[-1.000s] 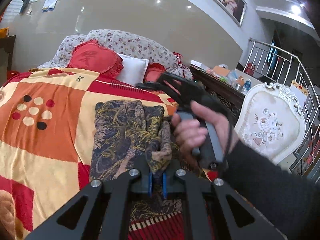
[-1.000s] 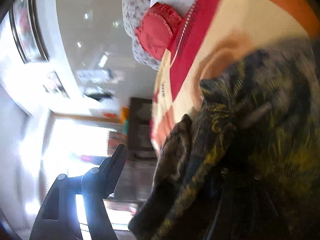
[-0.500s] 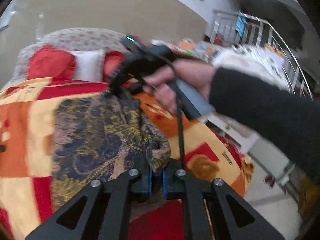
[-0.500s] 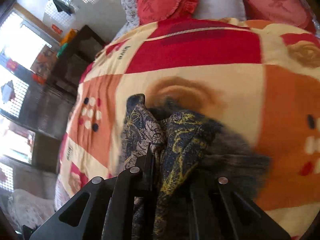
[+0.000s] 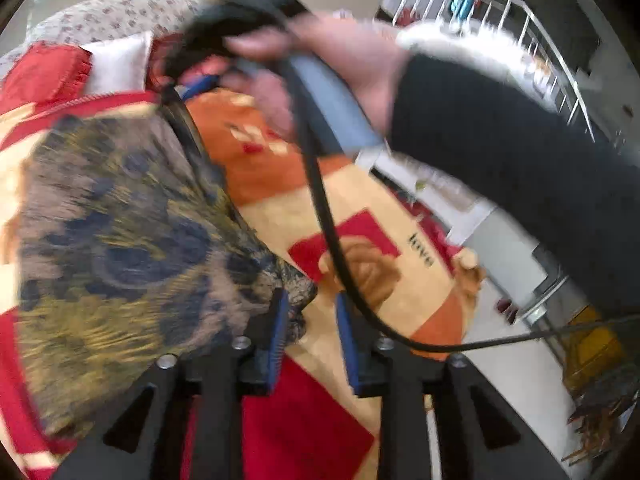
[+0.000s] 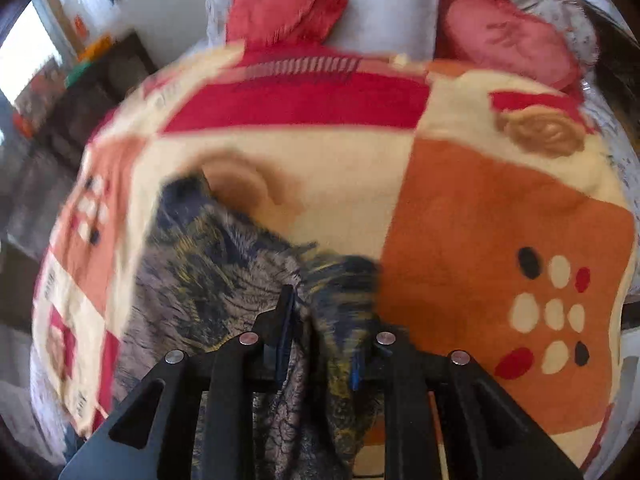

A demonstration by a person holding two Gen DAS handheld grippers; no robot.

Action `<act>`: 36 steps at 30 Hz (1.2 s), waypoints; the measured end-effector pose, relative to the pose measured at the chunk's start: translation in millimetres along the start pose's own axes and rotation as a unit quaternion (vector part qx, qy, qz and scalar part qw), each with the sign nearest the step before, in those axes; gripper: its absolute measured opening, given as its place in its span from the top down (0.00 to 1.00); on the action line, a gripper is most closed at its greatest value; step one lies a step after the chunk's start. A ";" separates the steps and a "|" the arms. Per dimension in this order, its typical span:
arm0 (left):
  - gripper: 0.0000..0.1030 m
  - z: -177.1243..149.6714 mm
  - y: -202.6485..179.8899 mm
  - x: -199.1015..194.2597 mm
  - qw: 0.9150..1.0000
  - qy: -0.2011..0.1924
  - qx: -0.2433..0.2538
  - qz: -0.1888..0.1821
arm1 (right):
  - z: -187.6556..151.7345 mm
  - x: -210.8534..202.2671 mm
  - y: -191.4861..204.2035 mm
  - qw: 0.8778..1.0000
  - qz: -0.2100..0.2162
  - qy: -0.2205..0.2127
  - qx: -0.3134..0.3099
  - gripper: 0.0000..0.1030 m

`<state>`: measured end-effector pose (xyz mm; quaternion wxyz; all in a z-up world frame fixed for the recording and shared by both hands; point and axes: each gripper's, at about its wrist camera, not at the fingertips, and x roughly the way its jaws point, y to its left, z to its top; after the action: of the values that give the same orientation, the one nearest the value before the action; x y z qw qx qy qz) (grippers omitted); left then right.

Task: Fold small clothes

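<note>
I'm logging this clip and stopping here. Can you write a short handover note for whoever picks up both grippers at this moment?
Left gripper: open, nothing between its fingers. A corner of the patterned garment lies against its left pad.
Right gripper: garment fabric is bunched between the fingers and drapes over one. Motion blur hides whether it is clamped.
Garment: on the orange and red blanket, spread toward the left side of the bed and gathered at the right gripper.
Done: the garment is on the bed and within reach of both grippers.
Left: probably lay the bunched edge flat, then finish and square the fold. How many folds are already in cannot be told.
</note>
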<state>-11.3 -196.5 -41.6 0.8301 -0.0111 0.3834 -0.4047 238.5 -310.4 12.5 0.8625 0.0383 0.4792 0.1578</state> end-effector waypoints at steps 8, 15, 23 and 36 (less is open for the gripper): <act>0.89 8.1 88.9 -52.8 0.986 -0.066 -0.055 0.142 | -74.9 -102.4 -13.2 0.991 0.035 -0.123 0.046 0.87; 0.99 -41.5 124.8 -23.0 0.981 0.008 -0.099 0.167 | -196.8 -54.7 64.3 0.999 0.004 -0.039 -0.011 1.00; 0.97 -18.7 123.6 -38.6 0.978 -0.009 -0.123 0.168 | -217.5 -48.2 50.1 0.997 0.021 -0.055 0.047 1.00; 0.70 120.2 227.1 76.6 0.956 0.009 -0.181 0.231 | -65.4 10.2 26.8 0.970 -0.124 -0.116 0.173 1.00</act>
<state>245.9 -131.0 -79.5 0.8813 -0.0689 0.4502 -0.1261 182.4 -287.5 -25.1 0.9054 0.1456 0.3967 -0.0409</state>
